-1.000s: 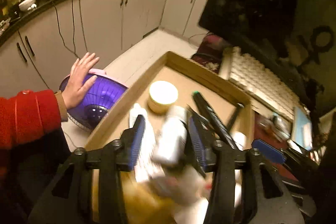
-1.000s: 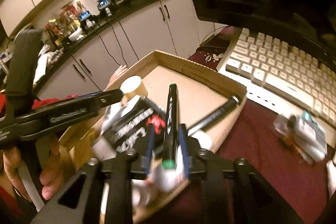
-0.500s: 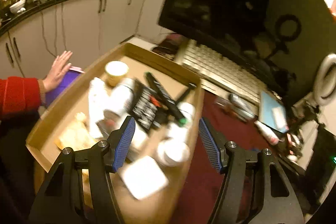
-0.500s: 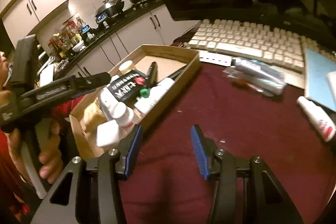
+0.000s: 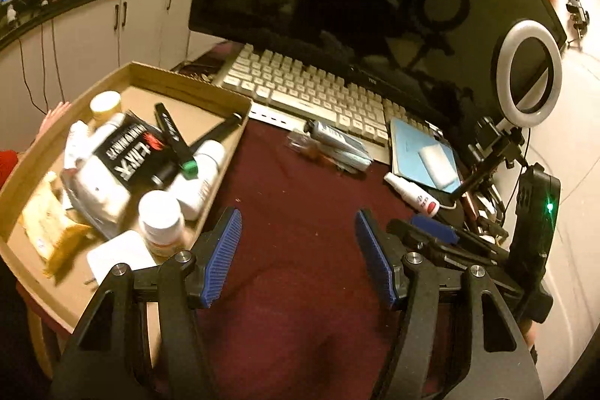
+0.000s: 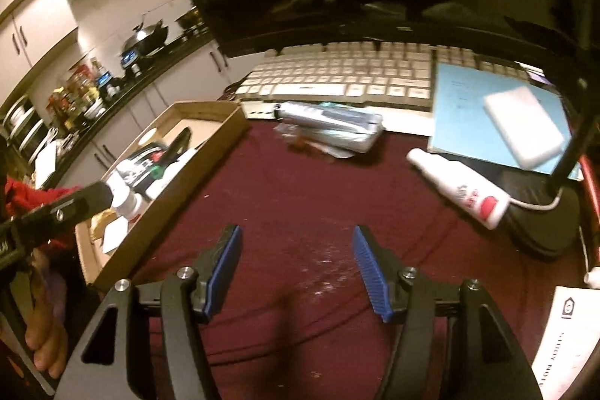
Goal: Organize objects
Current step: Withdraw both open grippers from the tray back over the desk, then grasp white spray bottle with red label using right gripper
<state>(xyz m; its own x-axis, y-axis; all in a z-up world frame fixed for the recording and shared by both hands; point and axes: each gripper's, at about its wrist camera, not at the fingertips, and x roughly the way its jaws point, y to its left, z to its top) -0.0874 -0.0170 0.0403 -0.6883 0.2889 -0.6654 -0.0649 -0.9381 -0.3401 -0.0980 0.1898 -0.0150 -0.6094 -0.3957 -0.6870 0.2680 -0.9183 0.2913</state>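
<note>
Both grippers swung off cardboard box (image 5: 240, 100) onto bare maroon bench (image 6: 300, 197); left gripper (image 5: 298, 255) released, empty; right gripper (image 6: 296, 270) jaws opening, nothing between; white spray bottle (image 6: 459, 188) lies ahead-right, long axis slanting, nearer right hand.

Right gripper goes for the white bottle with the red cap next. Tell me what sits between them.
Nothing visible. Bare maroon cloth lies between the right gripper, jaws opening and empty, and the white bottle. The lamp's black base sits just beyond the bottle's cap end.
</note>
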